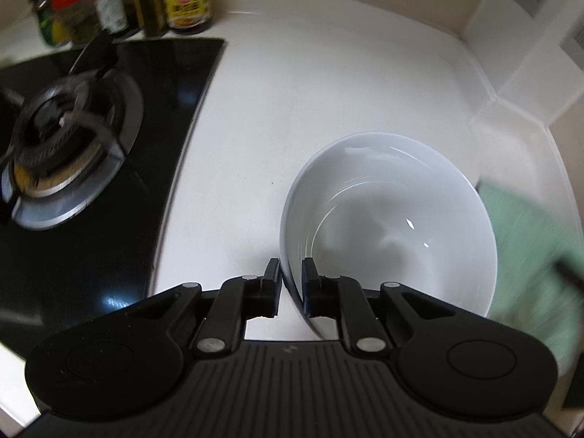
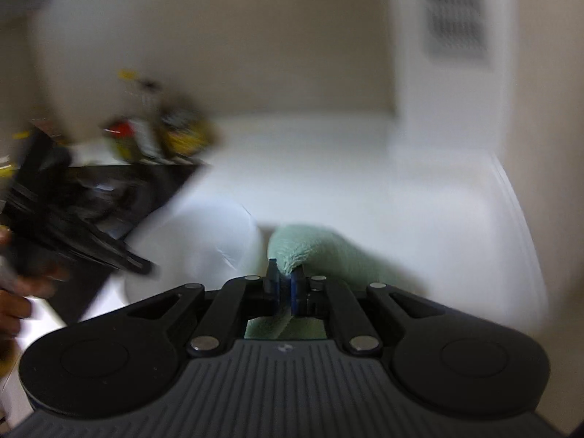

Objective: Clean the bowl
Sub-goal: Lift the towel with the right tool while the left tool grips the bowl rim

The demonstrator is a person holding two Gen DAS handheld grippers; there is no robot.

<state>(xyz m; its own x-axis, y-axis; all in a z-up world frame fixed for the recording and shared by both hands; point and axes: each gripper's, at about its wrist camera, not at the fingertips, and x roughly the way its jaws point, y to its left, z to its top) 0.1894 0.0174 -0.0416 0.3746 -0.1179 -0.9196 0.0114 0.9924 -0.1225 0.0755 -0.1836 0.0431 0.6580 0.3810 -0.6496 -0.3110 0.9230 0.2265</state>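
In the left wrist view the white bowl sits at lower right of the frame on the pale counter, and the left claw straddles its near rim, one finger outside the wall and one inside, so close to the wall that it reads as a pinch on the bowl's edge, though the pads look only lightly seated. In the right wrist view the right claw is clenched on a fold of the green cloth, which bunches up ahead of the jaws beside the bowl, seen there as a white blur at centre left. The main risk, as I judge it, is the thin rim hold: glazed ceramic is slick, and a wiping push from the cloth could twist the bowl out of the left claw or skate it across the counter toward the black stove top at the left of the frame. The cloth is held by a small fold only, so a firm scrub might pull it free. The jars at upper left stand well apart and seem safe.
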